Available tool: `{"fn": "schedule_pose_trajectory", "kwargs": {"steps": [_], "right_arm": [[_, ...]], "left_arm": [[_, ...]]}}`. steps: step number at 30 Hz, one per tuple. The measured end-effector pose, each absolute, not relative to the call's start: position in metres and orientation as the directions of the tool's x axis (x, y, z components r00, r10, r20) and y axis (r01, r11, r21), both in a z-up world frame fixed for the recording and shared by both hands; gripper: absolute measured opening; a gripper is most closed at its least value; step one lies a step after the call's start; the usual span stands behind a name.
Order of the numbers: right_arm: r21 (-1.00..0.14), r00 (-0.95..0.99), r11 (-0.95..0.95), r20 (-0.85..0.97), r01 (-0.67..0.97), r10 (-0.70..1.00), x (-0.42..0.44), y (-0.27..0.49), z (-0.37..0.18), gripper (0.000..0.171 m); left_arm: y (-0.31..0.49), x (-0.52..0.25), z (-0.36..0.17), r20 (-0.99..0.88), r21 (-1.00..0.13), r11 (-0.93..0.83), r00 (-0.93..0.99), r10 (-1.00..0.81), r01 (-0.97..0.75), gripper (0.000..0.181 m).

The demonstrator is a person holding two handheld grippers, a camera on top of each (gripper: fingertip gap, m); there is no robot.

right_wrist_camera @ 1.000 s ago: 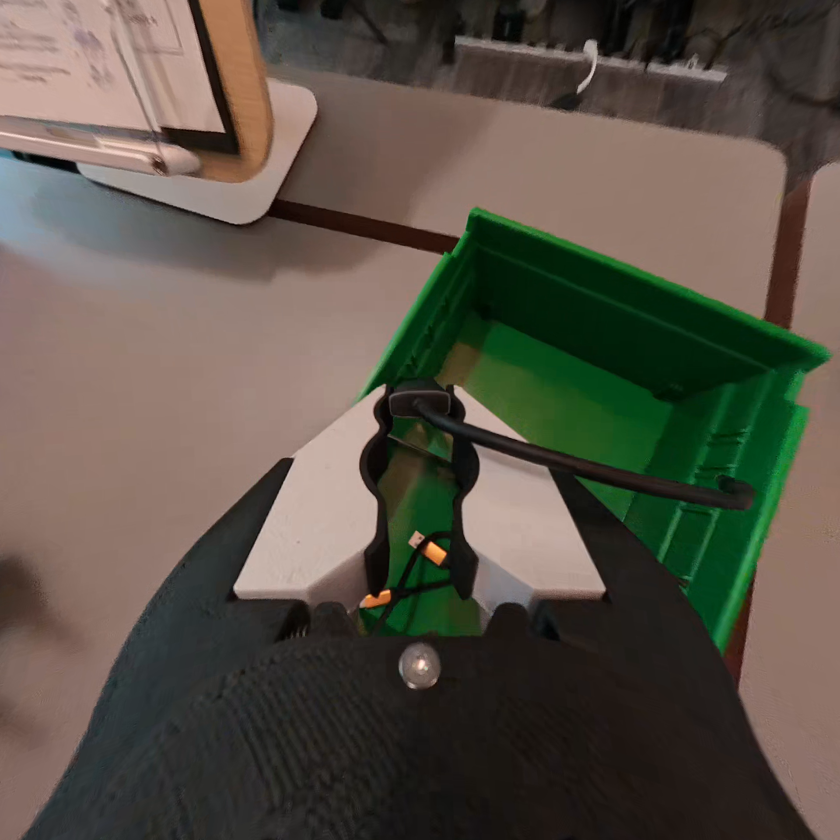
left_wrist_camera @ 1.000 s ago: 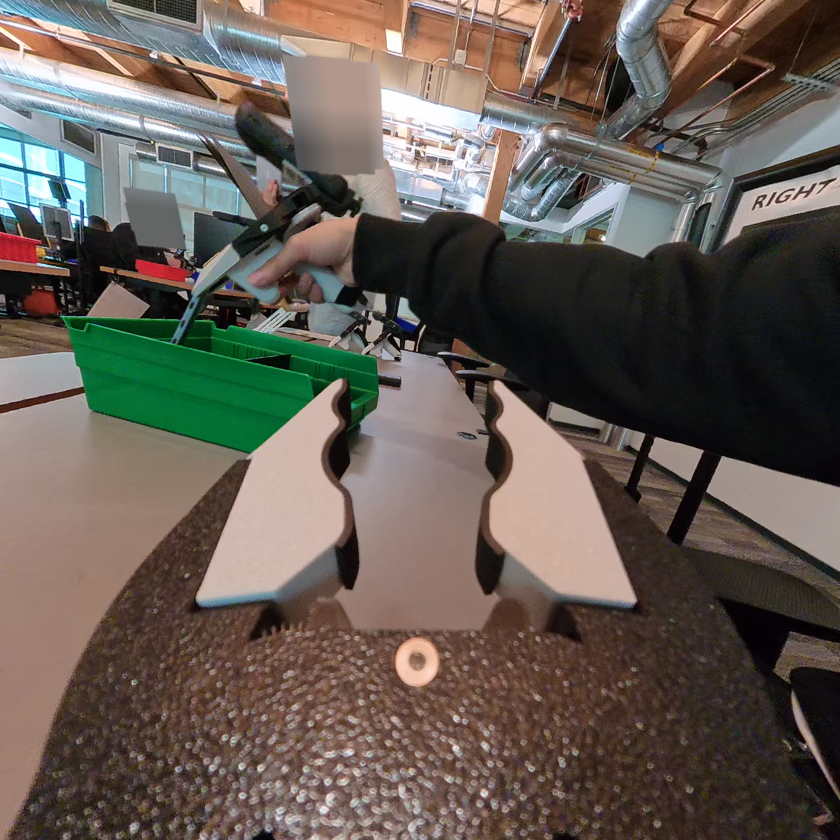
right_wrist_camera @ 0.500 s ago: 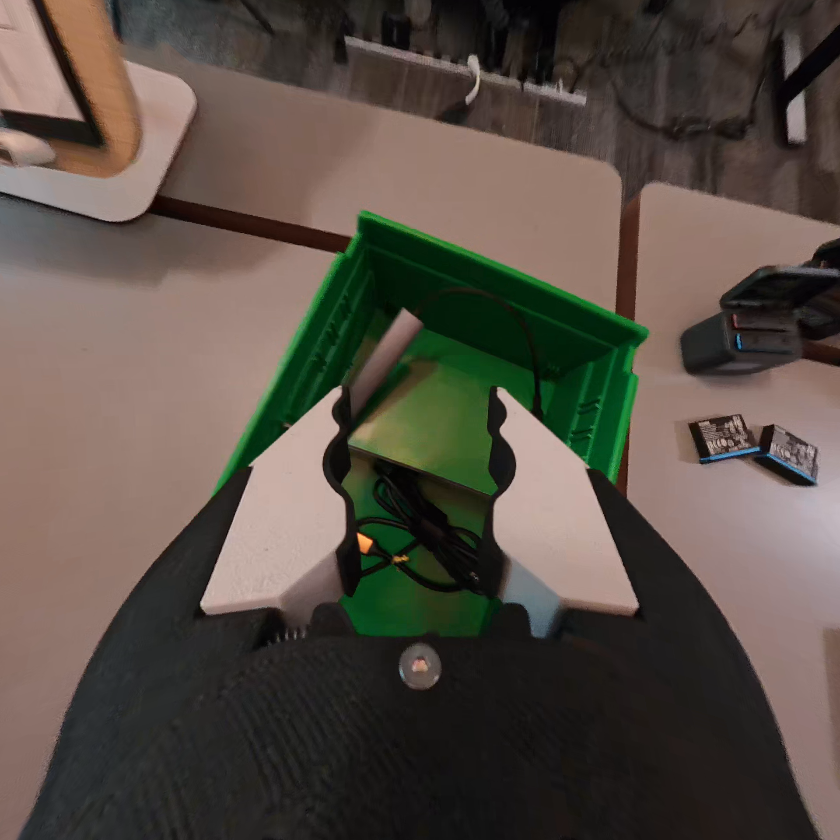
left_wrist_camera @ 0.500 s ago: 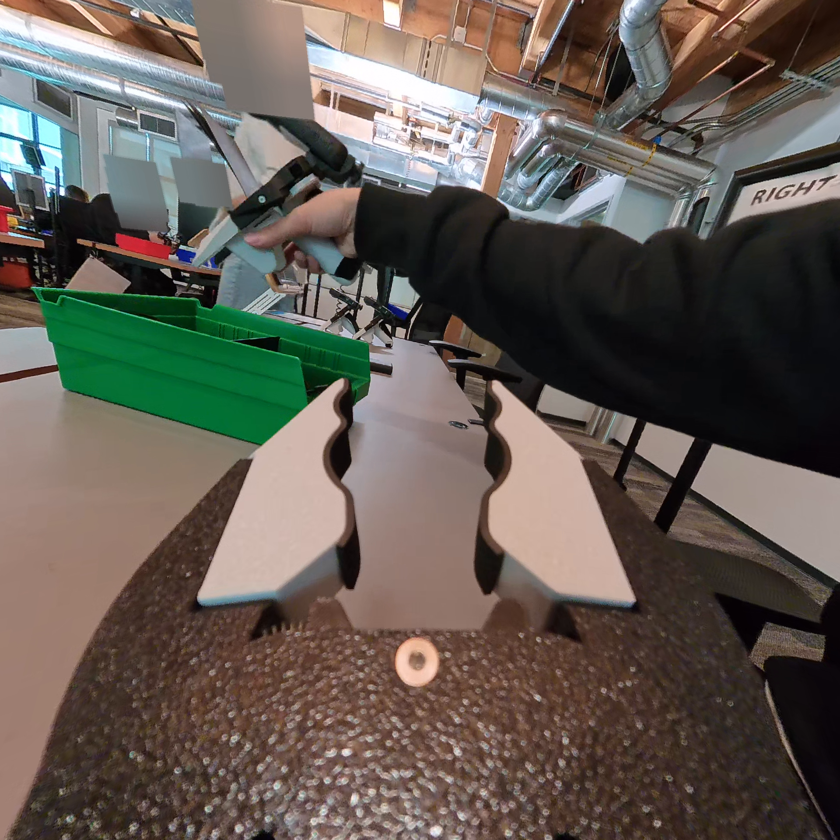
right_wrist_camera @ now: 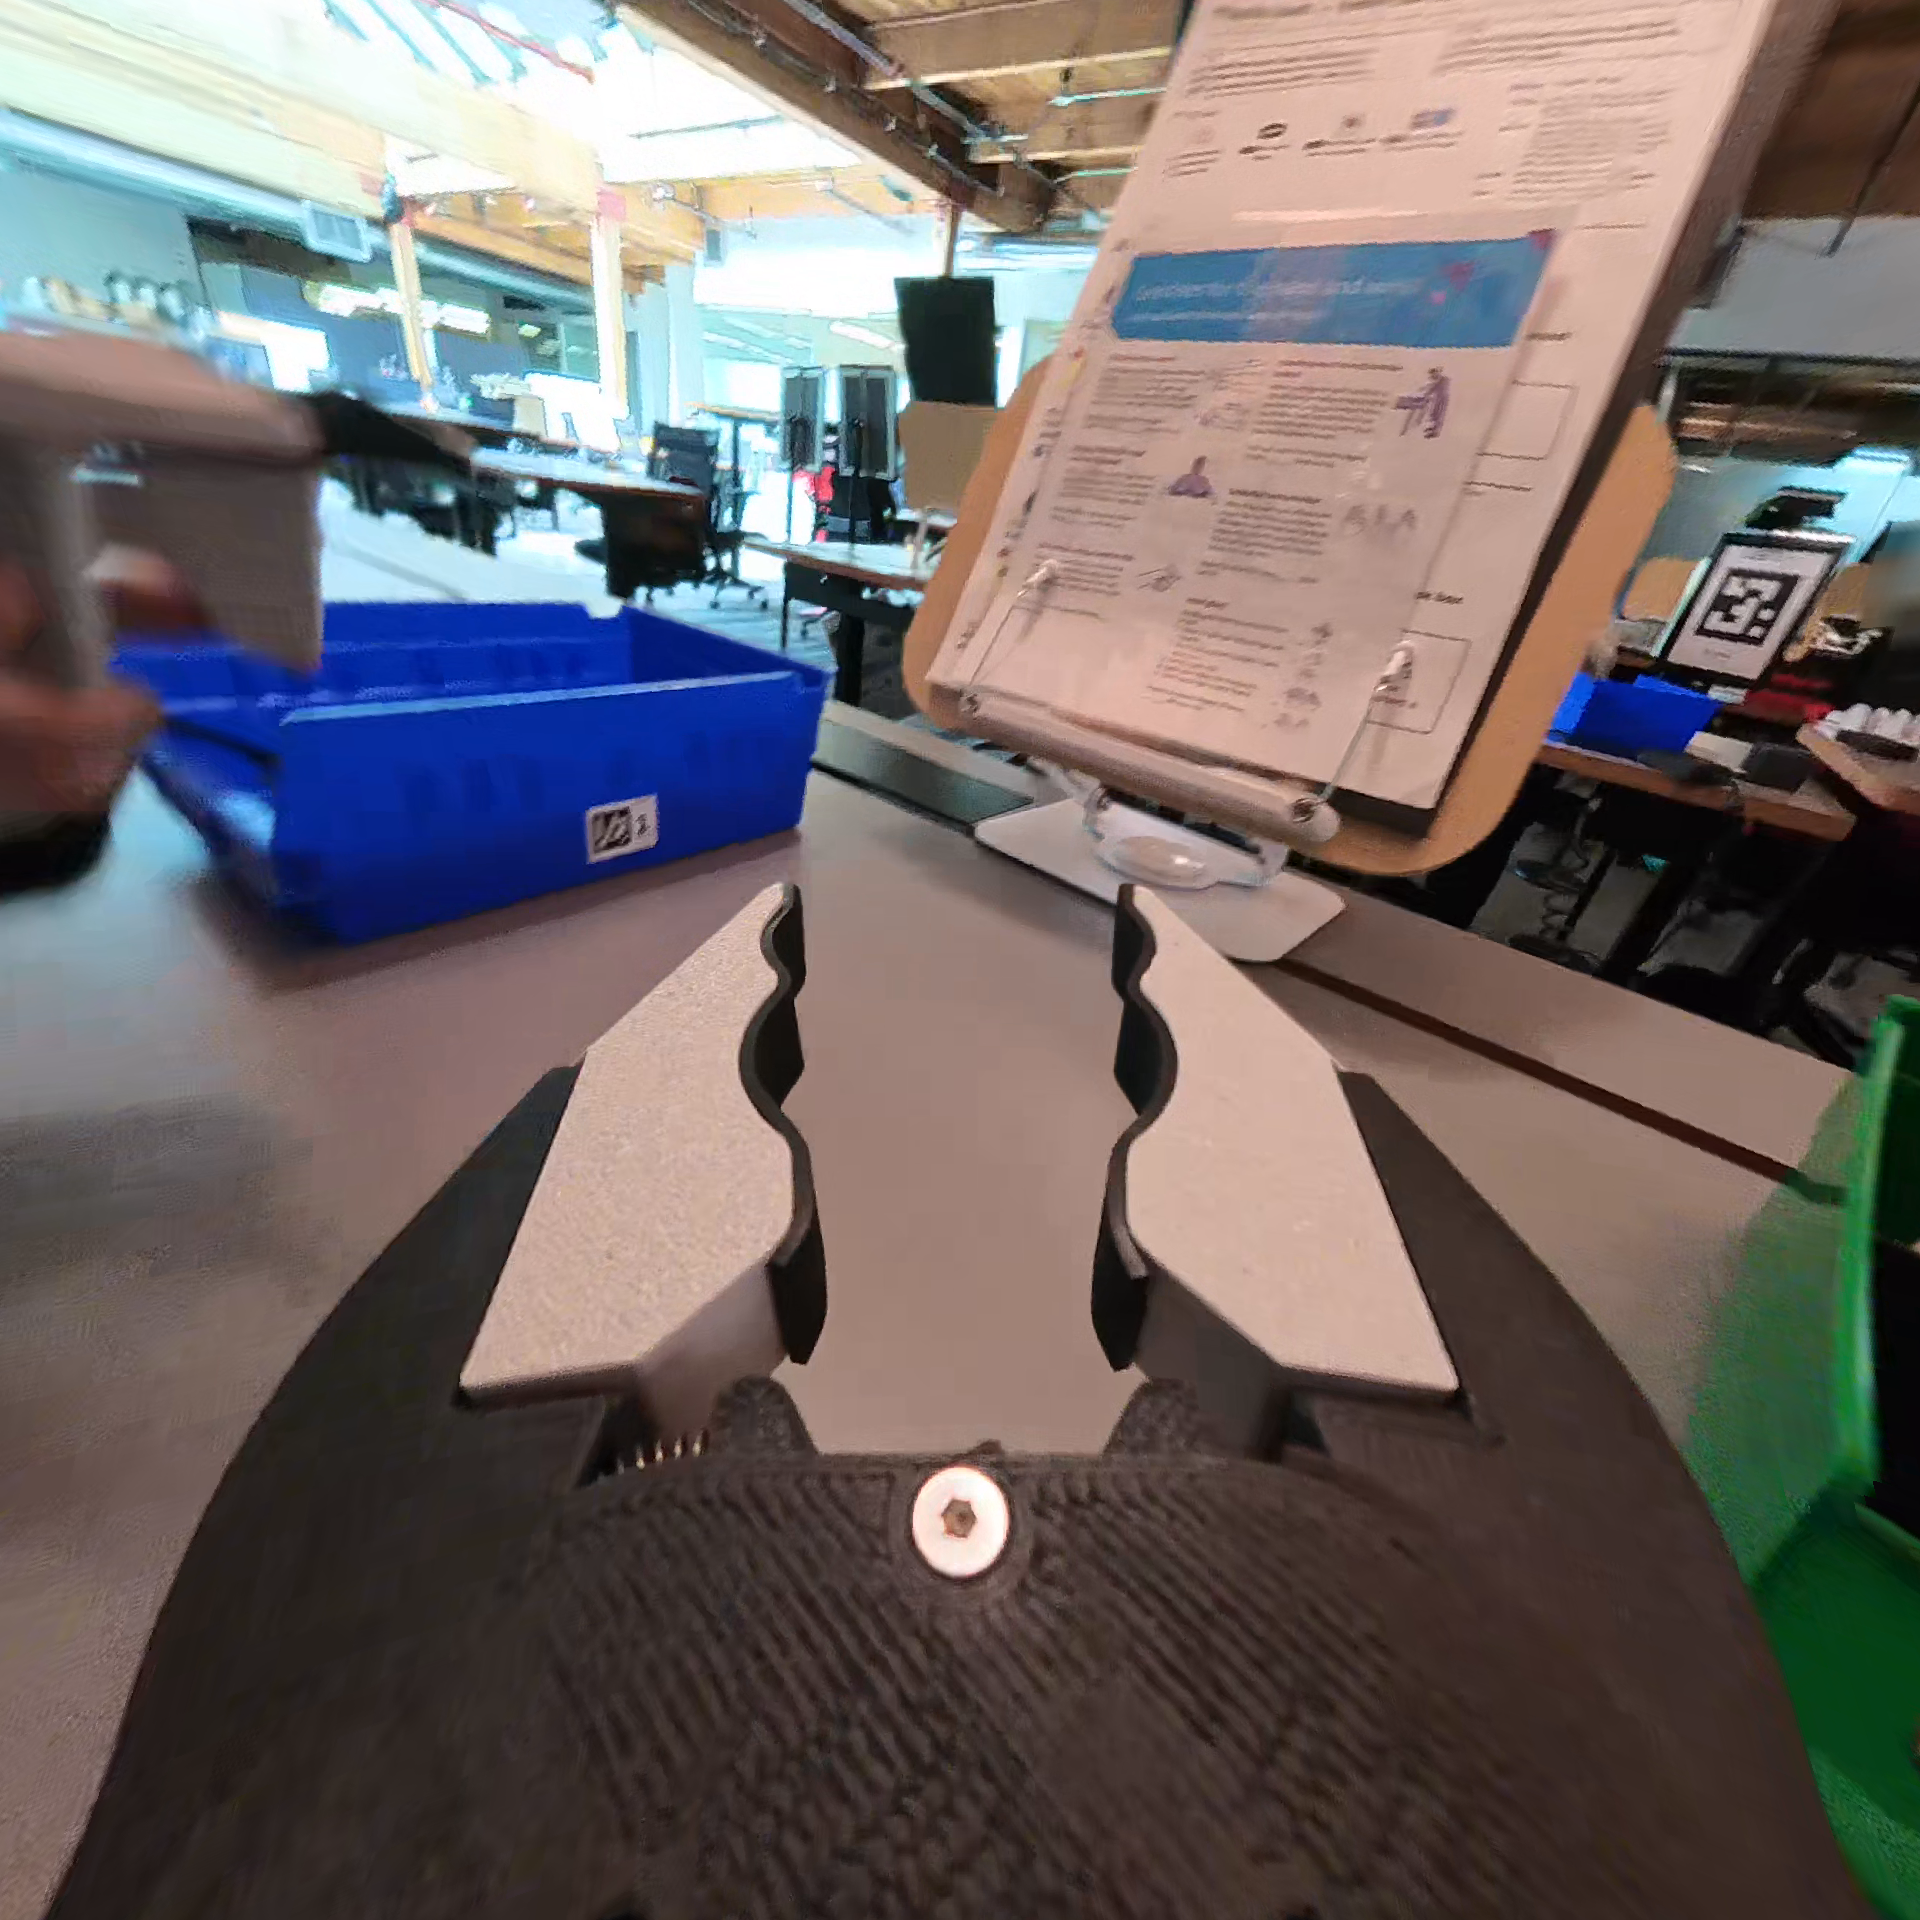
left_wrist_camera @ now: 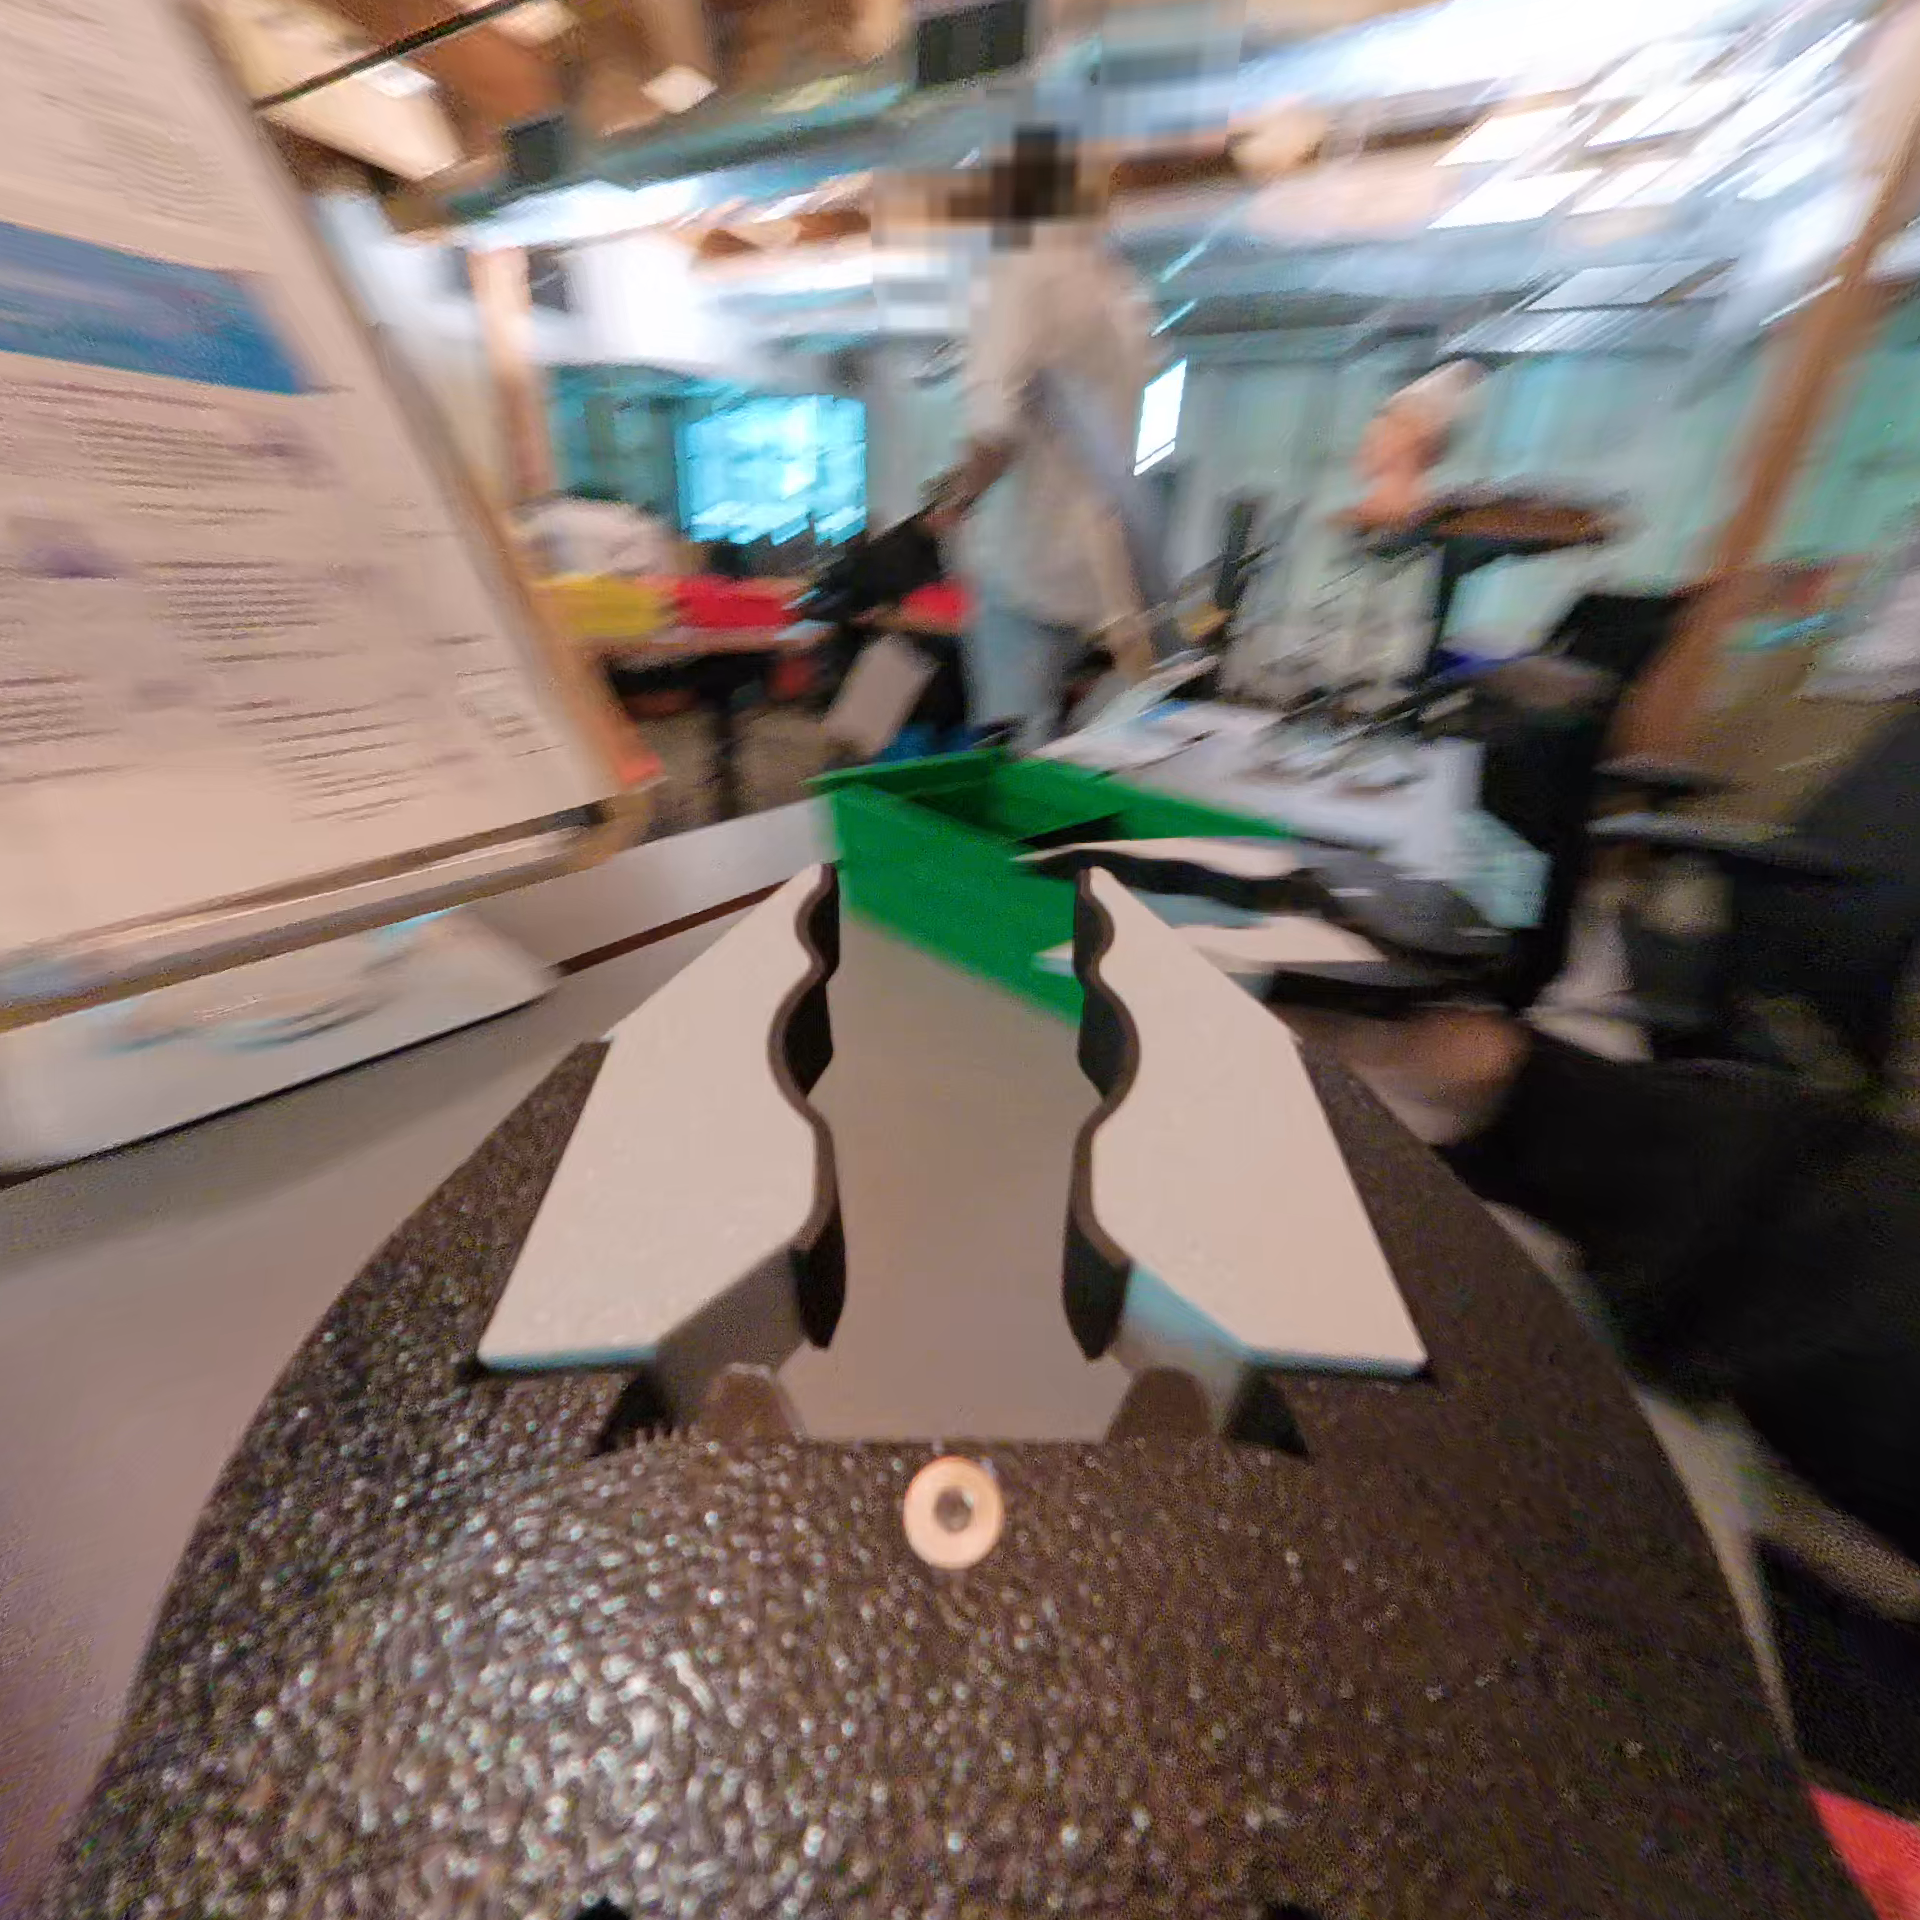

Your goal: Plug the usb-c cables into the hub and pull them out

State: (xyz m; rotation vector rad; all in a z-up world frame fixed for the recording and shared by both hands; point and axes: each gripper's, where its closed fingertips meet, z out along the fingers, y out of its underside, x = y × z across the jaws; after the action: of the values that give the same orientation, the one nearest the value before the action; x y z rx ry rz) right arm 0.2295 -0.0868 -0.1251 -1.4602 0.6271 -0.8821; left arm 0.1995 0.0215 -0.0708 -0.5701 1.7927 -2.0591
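Centre of both frames: each gripper's own jaws, spread apart with only bare table (right_wrist_camera: 956, 1091) showing between them.
Left gripper (left_wrist_camera: 954, 914): released, holding nothing; the whole frame is smeared, which I read as a fast swing.
Right gripper (right_wrist_camera: 956, 925): released, empty, low over the table.
Cables and hub: not visible in either view; I cannot tell where they lie.
Green bin (left_wrist_camera: 935, 862): centre of the left view, just beyond the fingertips; its wall also fills the right edge of the right view.
Blue bin (right_wrist_camera: 499, 758): left of the right view, well apart from the green one.
Document stand (right_wrist_camera: 1278, 499): upper right of the right view, upper left of the left view, just beside the green bin.
Risk, collision: the two grippers seem close together, so a quick blind swing could knock them together, or hit the stand.
Risk, task: with nothing held or in sight, any reach now would be guesswork.
Risk, bin: a low sweep could catch the green wall and shove it.
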Motion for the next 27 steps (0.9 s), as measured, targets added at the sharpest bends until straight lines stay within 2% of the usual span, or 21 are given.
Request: {"fn": "schedule_pose_trajectory", "kwargs": {"steps": [3,5,7,9,11,15,18,19,21,24,27], "right_arm": [[-0.977,0.601,-0.183,0.214,0.113,-0.770,0.209,-0.075,-0.142,0.063],[-0.970,0.644,-0.221,0.235,0.104,-0.728,0.198,-0.067,-0.144,0.063],[-0.963,0.664,-0.257,0.246,0.083,-0.706,0.191,-0.066,-0.145,0.067],[-0.964,0.654,-0.245,0.249,0.099,-0.714,0.189,-0.070,-0.139,0.066],[-0.968,0.658,-0.230,0.239,0.101,-0.714,0.188,-0.073,-0.134,0.065],[-0.972,0.642,-0.211,0.225,0.100,-0.733,0.185,-0.084,-0.122,0.065],[-0.972,0.620,-0.199,0.232,0.123,-0.750,0.180,-0.094,-0.110,0.065],[-0.973,0.617,-0.190,0.228,0.128,-0.753,0.177,-0.097,-0.107,0.065],[-0.976,0.617,-0.171,0.215,0.131,-0.757,0.174,-0.101,-0.103,0.065],[-0.977,0.610,-0.162,0.213,0.139,-0.764,0.171,-0.107,-0.099,0.065],[-0.977,0.617,-0.153,0.212,0.149,-0.758,0.169,-0.107,-0.095,0.065]], "left_arm": [[0.122,0.244,-0.083,-0.073,-0.984,0.161,-0.645,-0.761,-0.078,0.045],[0.186,0.267,-0.102,-0.145,-0.926,0.312,-0.561,-0.815,-0.213,0.047],[0.225,0.277,-0.132,-0.156,-0.827,0.432,-0.591,-0.792,-0.360,0.048],[0.250,0.275,-0.171,-0.095,-0.678,0.508,-0.622,-0.777,-0.531,0.061],[0.259,0.269,-0.202,0.025,-0.539,0.475,-0.577,-0.817,-0.696,0.065],[0.248,0.273,-0.231,0.237,-0.424,0.295,-0.419,-0.877,-0.856,0.064],[0.251,0.276,-0.250,0.232,-0.308,0.259,-0.336,-0.913,-0.916,0.064],[0.250,0.276,-0.253,0.233,-0.279,0.266,-0.334,-0.913,-0.923,0.054],[0.253,0.273,-0.259,0.207,-0.202,0.259,-0.299,-0.931,-0.945,0.050],[0.257,0.271,-0.268,0.123,-0.132,0.271,-0.287,-0.950,-0.954,0.043],[0.257,0.277,-0.271,0.042,-0.126,0.272,-0.279,-0.959,-0.954,0.039]]}}
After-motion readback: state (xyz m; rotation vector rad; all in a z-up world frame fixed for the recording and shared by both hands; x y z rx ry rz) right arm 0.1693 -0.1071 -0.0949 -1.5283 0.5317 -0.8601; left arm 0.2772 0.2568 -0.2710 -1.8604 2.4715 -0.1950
